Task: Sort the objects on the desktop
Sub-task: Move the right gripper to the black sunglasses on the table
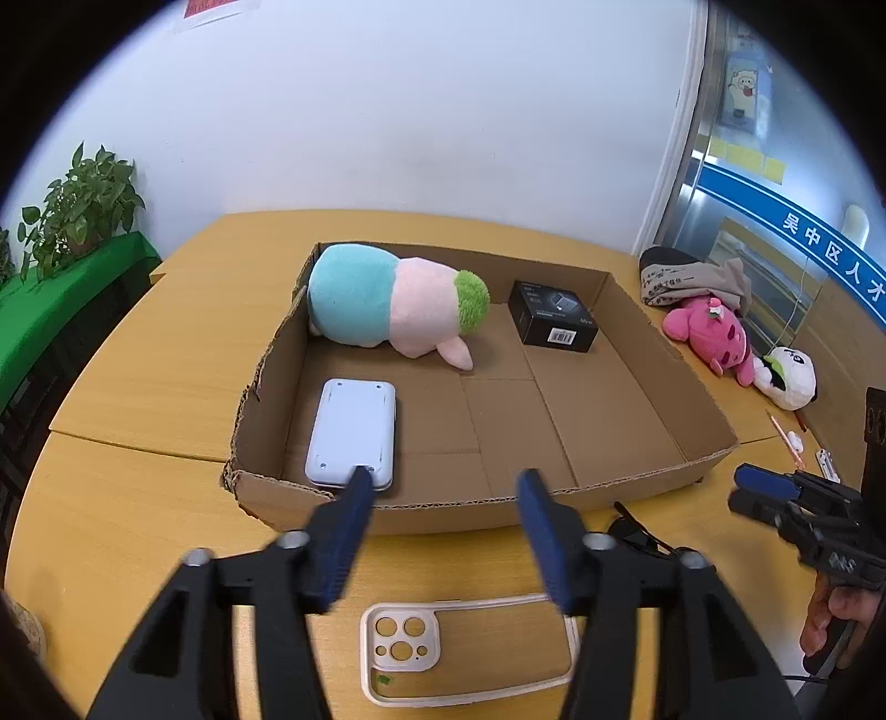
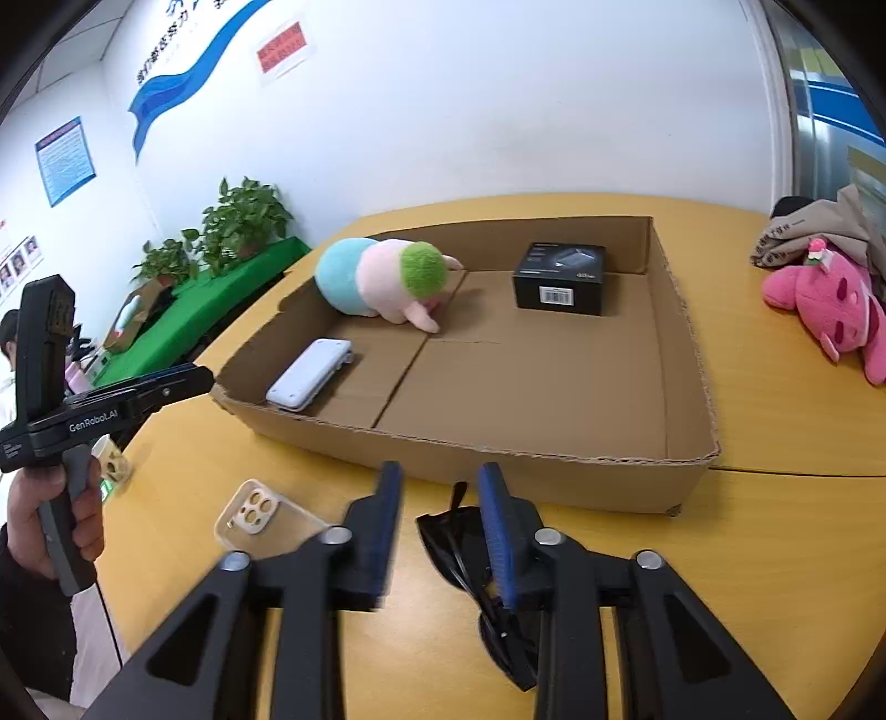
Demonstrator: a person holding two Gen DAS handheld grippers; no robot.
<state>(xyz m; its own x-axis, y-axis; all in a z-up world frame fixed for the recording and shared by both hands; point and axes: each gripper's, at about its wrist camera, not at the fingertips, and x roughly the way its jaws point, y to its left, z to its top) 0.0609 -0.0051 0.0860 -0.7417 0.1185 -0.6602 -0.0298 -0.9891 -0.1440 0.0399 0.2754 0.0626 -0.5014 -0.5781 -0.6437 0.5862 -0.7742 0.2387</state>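
Potted plants (image 2: 243, 221) stand on a green cloth (image 1: 61, 310) at ten o'clock. A red notice (image 2: 281, 47) hangs on the white wall (image 1: 415, 111) at twelve o'clock; a blue poster (image 2: 65, 160) is further left.

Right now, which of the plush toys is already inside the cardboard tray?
The teal, pink and green plush toy, lying in the cardboard tray's back-left corner. The pink plush and white plush lie outside on the table.

Teal-pink-green plush toy (image 1: 387, 302), black box (image 1: 554, 313), brown cardboard tray (image 1: 637, 387).

L claw (image 1: 443, 479) & R claw (image 2: 440, 473): both agape, empty, angled down.
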